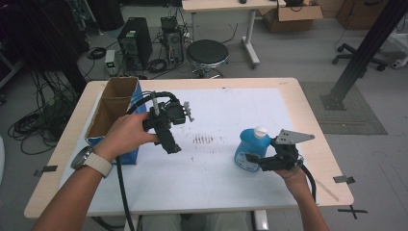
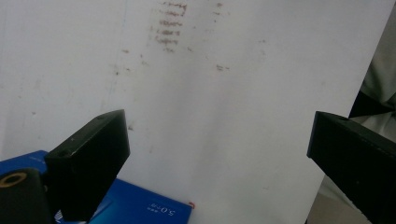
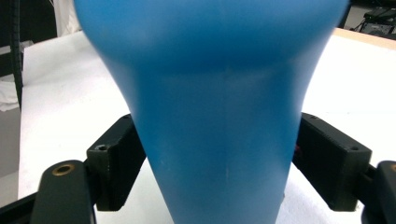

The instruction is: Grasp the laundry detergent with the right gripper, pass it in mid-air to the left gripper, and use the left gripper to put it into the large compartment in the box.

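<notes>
A light wooden counter (image 1: 308,101) is seen from above, most of its top covered by a white sheet (image 1: 231,125) marked with a small patch of brownish smudges (image 1: 203,139) near the middle.

At the right side of the sheet, a blue bottle (image 1: 250,149) with a white cap (image 1: 260,131) is held by the right claw (image 1: 255,160), which is gripped in the person's right hand (image 1: 291,169). In the right gripper view, the two black jaws are seen pressed against either side of the bottle's (image 3: 215,140) narrow blue body, so the right claw (image 3: 215,163) is clenched on the bottle. A grey three-cornered plate (image 1: 291,137) is carried on top of this gripper.

At the left, the left claw (image 1: 169,143) is held in the person's left hand (image 1: 126,135), above the sheet and just right of an open cardboard box (image 1: 113,108) with blue sides that stands at the counter's left edge. A pale watch strap (image 1: 96,162) is worn on the left wrist. In the left gripper view, the left claw (image 2: 219,149) is seen released, its jaws spread wide apart with nothing between them, the stained white sheet (image 2: 224,93) lying beyond, and a blue printed surface (image 2: 140,205) visible at the lower left.

Beyond the counter, a black round stool (image 1: 207,52), a computer tower (image 1: 134,41) and tangled cables (image 1: 33,125) are seen on the floor.
</notes>
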A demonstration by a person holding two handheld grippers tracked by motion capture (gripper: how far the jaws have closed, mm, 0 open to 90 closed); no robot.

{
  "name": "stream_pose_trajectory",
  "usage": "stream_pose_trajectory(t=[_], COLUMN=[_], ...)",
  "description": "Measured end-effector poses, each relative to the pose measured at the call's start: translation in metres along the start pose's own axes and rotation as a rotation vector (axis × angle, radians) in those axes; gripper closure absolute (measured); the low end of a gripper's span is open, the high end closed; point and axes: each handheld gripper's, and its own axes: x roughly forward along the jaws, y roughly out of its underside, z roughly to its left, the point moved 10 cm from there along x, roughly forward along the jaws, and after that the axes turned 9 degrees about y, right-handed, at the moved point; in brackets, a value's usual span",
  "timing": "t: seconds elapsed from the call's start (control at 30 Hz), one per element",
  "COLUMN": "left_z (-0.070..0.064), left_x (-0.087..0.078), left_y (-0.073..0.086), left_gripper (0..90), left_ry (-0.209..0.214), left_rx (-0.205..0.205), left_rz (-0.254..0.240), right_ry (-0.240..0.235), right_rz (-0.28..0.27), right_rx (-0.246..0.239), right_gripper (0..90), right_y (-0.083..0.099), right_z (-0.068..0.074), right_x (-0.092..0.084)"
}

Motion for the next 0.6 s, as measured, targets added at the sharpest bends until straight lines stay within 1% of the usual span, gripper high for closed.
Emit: stream_pose_trajectory(t=[0.17, 0.3, 0.6], left_z=[-0.0004, -0.0011, -0.0005], left_x=[0.0001, 0.0004, 0.0002], left_y=[-0.0007, -0.0013, -0.0006], left_gripper=[6.2, 6.2, 6.2], left_ry=[0.001, 0.003, 0.003], left_rx=[0.002, 0.007, 0.004], left_rz=[0.002, 0.0, 0.001], right_ry=[-0.001, -0.005, -0.007], right_rz=[-0.004, -0.001, -0.007], right_rx=[0.003, -0.004, -0.016], right_gripper=[24.5, 26.4, 31.1], right_y=[0.0001, 0.0009, -0.0008], right_z=[-0.0002, 0.0005, 0.001], right_x=[-0.0009, -0.0007, -0.0006])
